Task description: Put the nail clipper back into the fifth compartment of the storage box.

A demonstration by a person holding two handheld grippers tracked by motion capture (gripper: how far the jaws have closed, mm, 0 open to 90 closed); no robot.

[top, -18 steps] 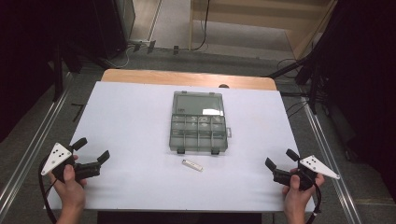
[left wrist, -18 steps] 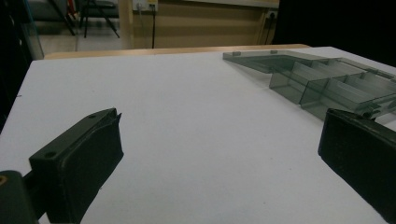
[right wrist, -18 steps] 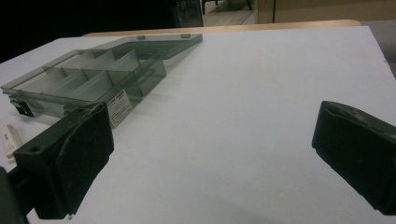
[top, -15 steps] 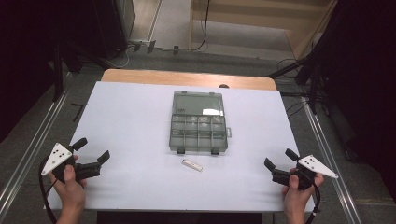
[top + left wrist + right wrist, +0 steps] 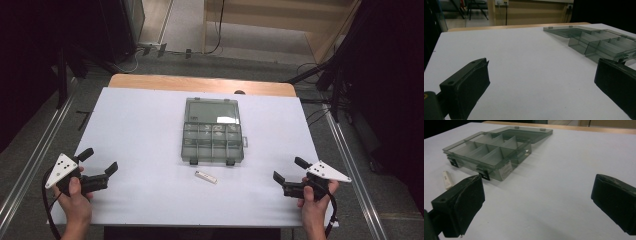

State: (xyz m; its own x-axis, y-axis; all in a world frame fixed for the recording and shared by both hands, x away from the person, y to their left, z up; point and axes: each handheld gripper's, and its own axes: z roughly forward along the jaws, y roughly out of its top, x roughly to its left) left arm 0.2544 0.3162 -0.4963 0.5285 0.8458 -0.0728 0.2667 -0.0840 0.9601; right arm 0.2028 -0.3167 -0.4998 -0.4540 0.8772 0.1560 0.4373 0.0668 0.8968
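High view: a clear compartment box (image 5: 212,132) lies at the middle of the white worktop (image 5: 140,125), its lid folded flat toward the far edge and its dividers exposed. This open layout suggests the box is set up to be loaded. A small white stick-shaped part (image 5: 206,176) lies on the worktop just beside the box's near edge, apart from it, within easy reach of either hand; it is probably the item to be picked up and placed in a compartment.

Left claw (image 5: 99,166) is held low over the near left corner of the worktop, jaws spread wide with nothing between them. Right claw (image 5: 287,175) is held likewise at the near right corner, jaws fully released and empty. Both point inward toward the box, well apart from it, which reads as a ready stance before any approach.

Right gripper view: the box (image 5: 491,152) and the white part (image 5: 447,179) lie ahead and to the left of the spread jaws, so the right claw has the more direct line to the part.

Left gripper view: the box (image 5: 599,42) sits off to the right beyond the open jaws, over bare worktop.
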